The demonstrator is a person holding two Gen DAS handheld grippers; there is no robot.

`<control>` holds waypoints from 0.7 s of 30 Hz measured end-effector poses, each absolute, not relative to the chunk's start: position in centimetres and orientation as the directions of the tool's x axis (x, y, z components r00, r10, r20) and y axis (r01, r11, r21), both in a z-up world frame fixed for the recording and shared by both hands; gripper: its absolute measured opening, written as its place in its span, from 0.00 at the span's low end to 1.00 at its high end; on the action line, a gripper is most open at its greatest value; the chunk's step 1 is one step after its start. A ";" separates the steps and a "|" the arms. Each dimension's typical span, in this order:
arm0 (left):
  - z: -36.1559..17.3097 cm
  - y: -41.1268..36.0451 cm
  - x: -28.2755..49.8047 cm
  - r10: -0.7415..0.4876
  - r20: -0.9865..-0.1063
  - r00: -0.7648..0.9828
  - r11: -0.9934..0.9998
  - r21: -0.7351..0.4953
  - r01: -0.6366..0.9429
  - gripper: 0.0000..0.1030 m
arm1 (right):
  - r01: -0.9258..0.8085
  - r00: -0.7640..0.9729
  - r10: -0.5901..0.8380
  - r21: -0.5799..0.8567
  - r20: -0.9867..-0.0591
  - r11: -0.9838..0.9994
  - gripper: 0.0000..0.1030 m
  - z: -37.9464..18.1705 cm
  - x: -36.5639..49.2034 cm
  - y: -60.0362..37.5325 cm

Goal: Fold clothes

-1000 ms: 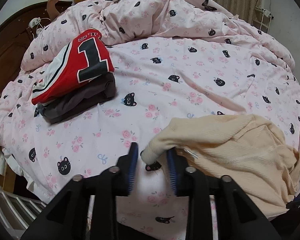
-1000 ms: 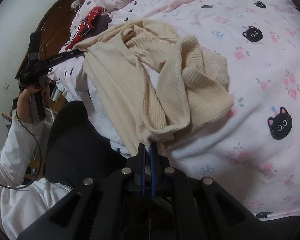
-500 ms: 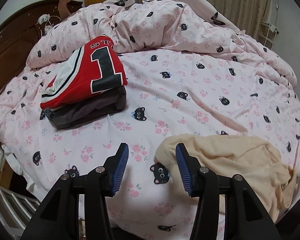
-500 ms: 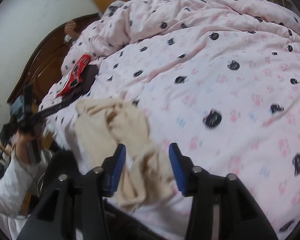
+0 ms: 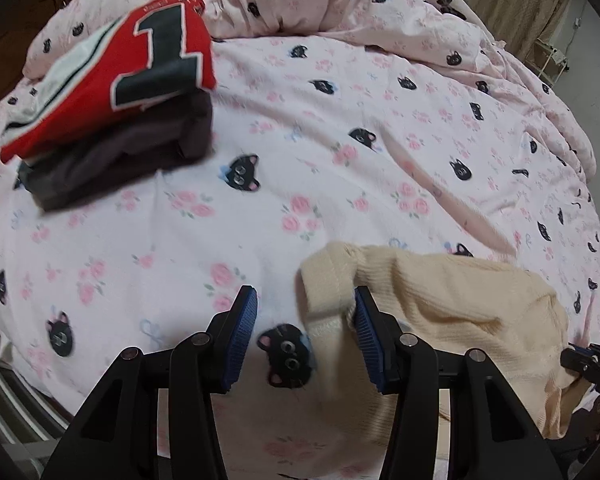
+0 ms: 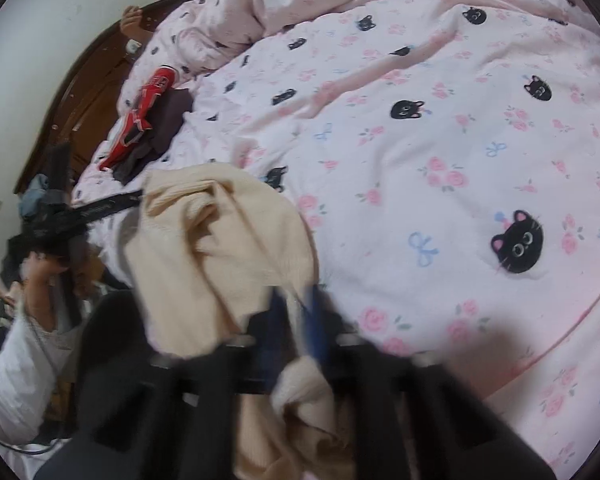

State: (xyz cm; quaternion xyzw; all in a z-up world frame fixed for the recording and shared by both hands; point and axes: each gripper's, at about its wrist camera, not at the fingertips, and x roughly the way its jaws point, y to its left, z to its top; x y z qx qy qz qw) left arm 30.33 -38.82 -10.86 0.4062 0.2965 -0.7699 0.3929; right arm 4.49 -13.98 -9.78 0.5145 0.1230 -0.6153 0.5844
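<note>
Lying crumpled on the cat-print duvet [image 5: 340,128], the cream knit sweater [image 5: 452,300] brushed the gaping left gripper [image 5: 304,320]; the blurred right gripper [image 6: 294,320] seemed pinched on its fabric.

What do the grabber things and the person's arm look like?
The left gripper has black angular plastic arms with silver round bolts, and its fingers carry ridged blue pads. The right gripper looks the same but blurred. The person's hand comes out of a white sleeve, with a thin dark cable nearby.
</note>
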 end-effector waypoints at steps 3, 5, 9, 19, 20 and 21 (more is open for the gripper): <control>-10.7 -38.1 30.0 -0.364 -0.848 -0.386 -0.539 -0.146 0.829 0.43 | 0.847 0.198 -0.623 0.452 -0.757 -0.280 0.08 -8.4 4.2 -13.5; -10.1 -37.8 30.1 -0.361 -0.826 -0.433 -0.546 -0.189 0.816 0.41 | 0.851 0.165 -0.653 0.441 -0.739 -0.285 0.08 -6.8 3.6 -13.2; -8.2 -37.9 29.9 -0.364 -0.782 -0.507 -0.557 -0.253 0.791 0.15 | 0.864 0.064 -0.719 0.399 -0.692 -0.306 0.08 -2.7 2.0 -12.7; -5.4 -36.7 27.2 -0.352 -0.737 -0.577 -0.629 -0.270 0.729 0.07 | 0.890 -0.178 -0.781 0.240 -0.599 -0.387 0.08 4.6 -0.1 -10.7; -5.7 -36.5 27.0 -0.348 -0.746 -0.567 -0.632 -0.261 0.730 0.07 | 0.887 -0.199 -0.765 0.219 -0.612 -0.406 0.08 4.3 -0.2 -10.6; -6.1 -36.4 26.8 -0.344 -0.754 -0.559 -0.631 -0.256 0.733 0.08 | 0.882 -0.214 -0.747 0.203 -0.629 -0.424 0.08 3.7 -0.3 -10.5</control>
